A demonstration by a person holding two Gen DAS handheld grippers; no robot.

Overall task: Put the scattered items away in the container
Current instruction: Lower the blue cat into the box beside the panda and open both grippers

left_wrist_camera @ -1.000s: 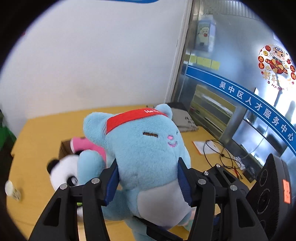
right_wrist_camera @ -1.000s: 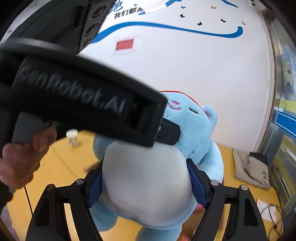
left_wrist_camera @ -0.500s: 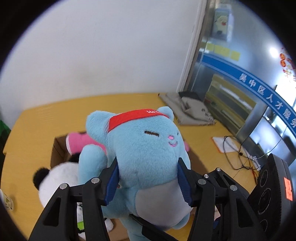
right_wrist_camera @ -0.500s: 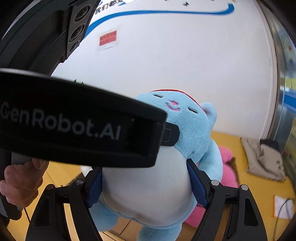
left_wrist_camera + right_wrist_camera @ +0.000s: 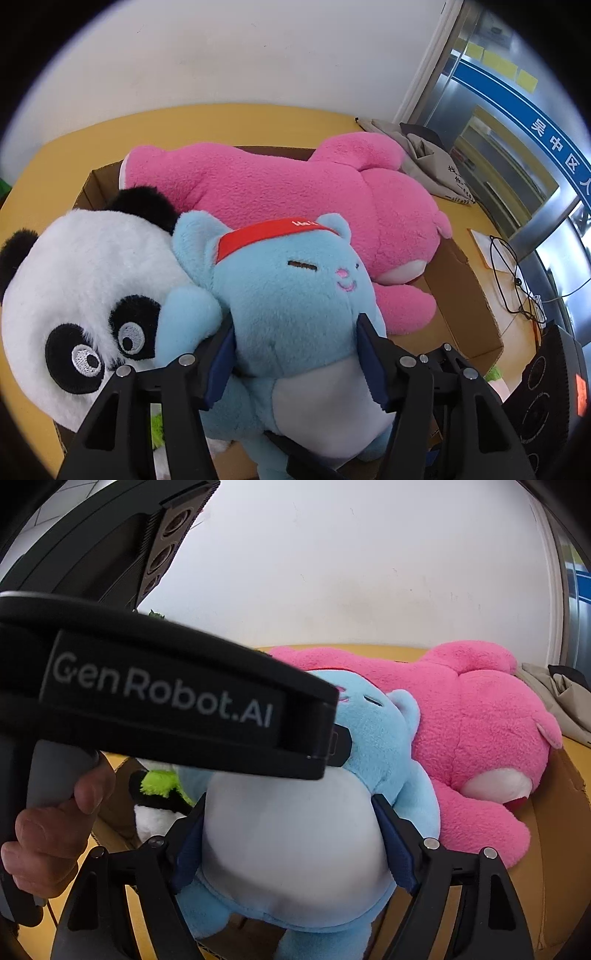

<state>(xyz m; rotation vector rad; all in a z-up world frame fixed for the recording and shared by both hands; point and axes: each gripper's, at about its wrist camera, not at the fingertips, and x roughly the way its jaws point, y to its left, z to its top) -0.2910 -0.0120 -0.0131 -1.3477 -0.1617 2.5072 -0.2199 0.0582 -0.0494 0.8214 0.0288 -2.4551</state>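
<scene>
Blue plush toy (image 5: 295, 295): I hold it over the cardboard box (image 5: 469, 295), upright, face toward the left wrist camera; red headband across the forehead, pale belly showing.
Left hand-held gripper (image 5: 295, 360): my blue pads (image 5: 371, 363) press in at both sides of the blue plush toy, about where head meets belly; the jaws are opening slightly while the pads remain in contact.
Right hand-held gripper (image 5: 291, 843): spread wide and clamped on the blue plush toy's pale belly, one pad (image 5: 395, 845) on each flank, fabric bulging forward between them.
Left hand (image 5: 48, 830): seen from the right wrist camera, wrapped around the handle of the left hand-held gripper, whose black body crosses in front of the blue plush toy's face.
Pink plush toy (image 5: 295, 192): lies on its side inside the cardboard box, directly behind the blue plush toy, spanning most of the box's width.
Panda plush toy (image 5: 85, 295): in the cardboard box, pressed against the blue plush toy's side; a green patch shows beneath it.
Cardboard box: open-topped, flaps out, resting on the yellow tabletop (image 5: 221, 118).
Grey cloth bag (image 5: 432, 162): on the tabletop beyond the cardboard box's far corner.
Cable and paper (image 5: 506, 266): on the tabletop beside the cardboard box, clear of it.
</scene>
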